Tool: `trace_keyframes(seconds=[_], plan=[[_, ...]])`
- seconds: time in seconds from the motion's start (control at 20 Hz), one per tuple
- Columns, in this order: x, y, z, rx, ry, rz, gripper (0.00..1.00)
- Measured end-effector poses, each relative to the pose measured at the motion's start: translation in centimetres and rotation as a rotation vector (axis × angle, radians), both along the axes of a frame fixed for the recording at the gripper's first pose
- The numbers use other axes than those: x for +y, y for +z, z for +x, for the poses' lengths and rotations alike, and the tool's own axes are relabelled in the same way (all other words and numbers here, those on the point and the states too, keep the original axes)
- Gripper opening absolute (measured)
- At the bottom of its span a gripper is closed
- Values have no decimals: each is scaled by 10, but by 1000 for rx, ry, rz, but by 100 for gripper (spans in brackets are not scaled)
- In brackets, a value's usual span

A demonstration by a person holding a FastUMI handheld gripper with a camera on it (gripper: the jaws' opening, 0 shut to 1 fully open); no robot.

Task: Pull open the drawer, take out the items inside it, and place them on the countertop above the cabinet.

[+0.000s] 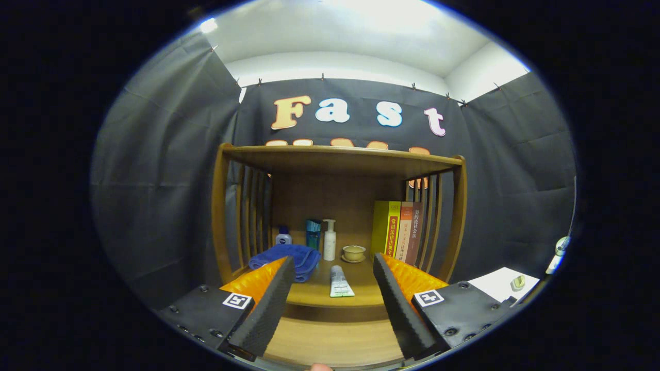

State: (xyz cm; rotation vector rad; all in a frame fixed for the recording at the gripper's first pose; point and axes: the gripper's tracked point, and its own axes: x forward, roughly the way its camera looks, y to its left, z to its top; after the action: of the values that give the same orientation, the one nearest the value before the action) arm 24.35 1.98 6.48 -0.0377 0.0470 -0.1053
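My gripper [332, 258] is open, with nothing held between its fingers, and points at a wooden cabinet. On the cabinet's countertop [314, 296] a white tube [341, 283] lies just ahead, between the fingers. A folded blue towel [282, 259] rests beside the left fingertip. Below the countertop's front edge, a lighter wooden surface [335, 340] stretches between the fingers; it looks like the pulled-out drawer, and I see no item on the part that shows.
At the back of the countertop stand a small blue-capped bottle [283, 236], a teal bottle [313, 233], a white pump bottle [329, 239], a cup on a saucer [353, 253] and upright books [399, 229]. A slatted shelf top [340, 157] roofs them. A white surface [502, 283] lies to the right.
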Motion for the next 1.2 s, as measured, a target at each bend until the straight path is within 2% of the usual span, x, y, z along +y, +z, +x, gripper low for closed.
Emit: trace_keyframes(seconds=[0.25, 0.4, 0.55, 0.65, 0.9, 1.2], plan=[[25, -53, -67, -28, 68, 53, 99], [34, -90, -92, -2, 103, 12, 99], [44, -125, -106, -15, 138, 27, 99], [43, -154, -110, -10, 156, 24, 99], [17, -233, -109, 98, 122, -8, 99], [2, -273, -88, 130, 101, 14, 99]])
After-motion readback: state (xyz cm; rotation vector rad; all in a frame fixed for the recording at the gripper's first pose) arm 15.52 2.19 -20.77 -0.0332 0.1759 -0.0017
